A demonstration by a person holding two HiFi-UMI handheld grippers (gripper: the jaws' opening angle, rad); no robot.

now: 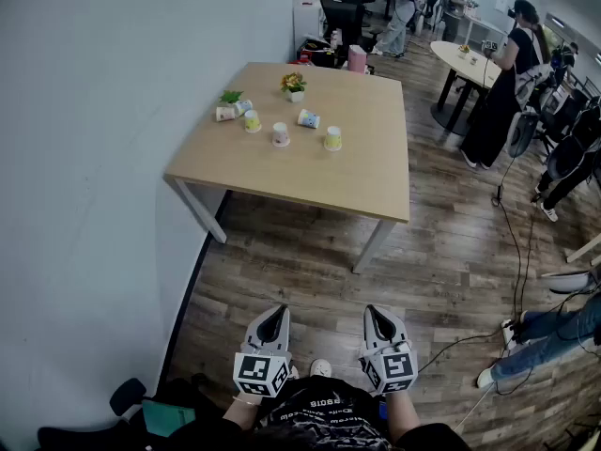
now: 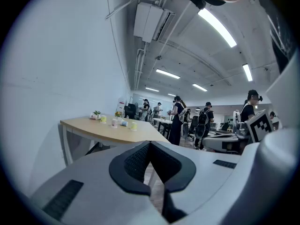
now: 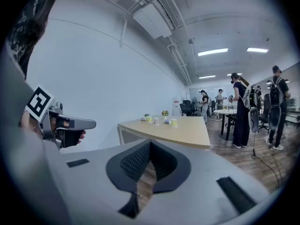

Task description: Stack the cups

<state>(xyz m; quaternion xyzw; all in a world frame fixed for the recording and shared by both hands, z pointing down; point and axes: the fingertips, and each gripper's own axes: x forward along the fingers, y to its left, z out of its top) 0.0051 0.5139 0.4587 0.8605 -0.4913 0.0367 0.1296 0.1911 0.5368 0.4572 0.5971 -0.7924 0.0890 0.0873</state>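
Several small paper cups stand or lie on the far left part of a light wooden table (image 1: 310,172). A yellow cup (image 1: 252,120), a pink-and-white cup (image 1: 280,133) and a yellow-green cup (image 1: 332,138) stand upright. Another cup (image 1: 308,118) lies on its side, and two more (image 1: 231,111) lie by the left edge. My left gripper (image 1: 275,318) and right gripper (image 1: 376,315) are held low over the floor, well short of the table. Both are shut with nothing in them. The same cups look tiny and distant in the left gripper view (image 2: 115,122) and the right gripper view (image 3: 164,121).
A white wall (image 1: 103,158) runs along the left, close to the table. A small green plant (image 1: 231,97), a potted flower (image 1: 293,85) and a pink box (image 1: 357,58) share the table. Several people stand at the right by a round table (image 1: 465,62). Cables (image 1: 512,252) cross the wood floor.
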